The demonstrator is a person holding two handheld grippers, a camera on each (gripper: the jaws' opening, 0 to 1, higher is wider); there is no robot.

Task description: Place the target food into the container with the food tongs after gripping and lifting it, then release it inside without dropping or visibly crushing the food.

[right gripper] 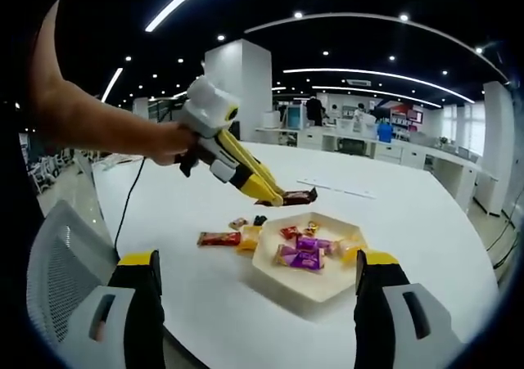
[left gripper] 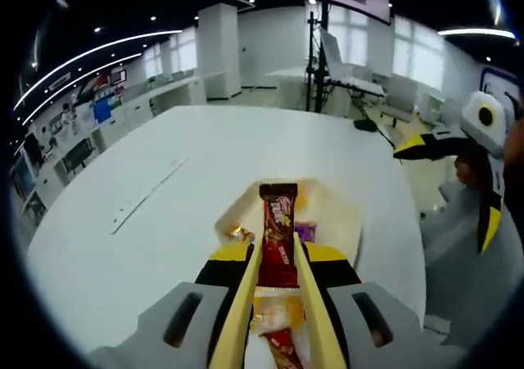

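Note:
A red-brown wrapped candy bar (left gripper: 278, 234) stands between the yellow jaws of my left gripper (left gripper: 278, 250), which is shut on it. It hangs over the near rim of the cream hexagonal tray (left gripper: 344, 213). In the right gripper view the same left gripper (right gripper: 282, 197) holds the bar (right gripper: 301, 195) in the air just above the tray's (right gripper: 274, 279) far-left edge. The tray holds several wrapped sweets, among them a purple one (right gripper: 301, 258). My right gripper (right gripper: 258, 264) is open wide in front of the tray, with nothing between its jaws.
Loose sweets lie on the white table (right gripper: 417, 213) left of the tray: a red bar (right gripper: 218, 239) and a yellow one (right gripper: 250, 238). A grey mesh chair (right gripper: 57, 279) stands at the table's near edge. A person's arm (right gripper: 98, 123) reaches in from the left.

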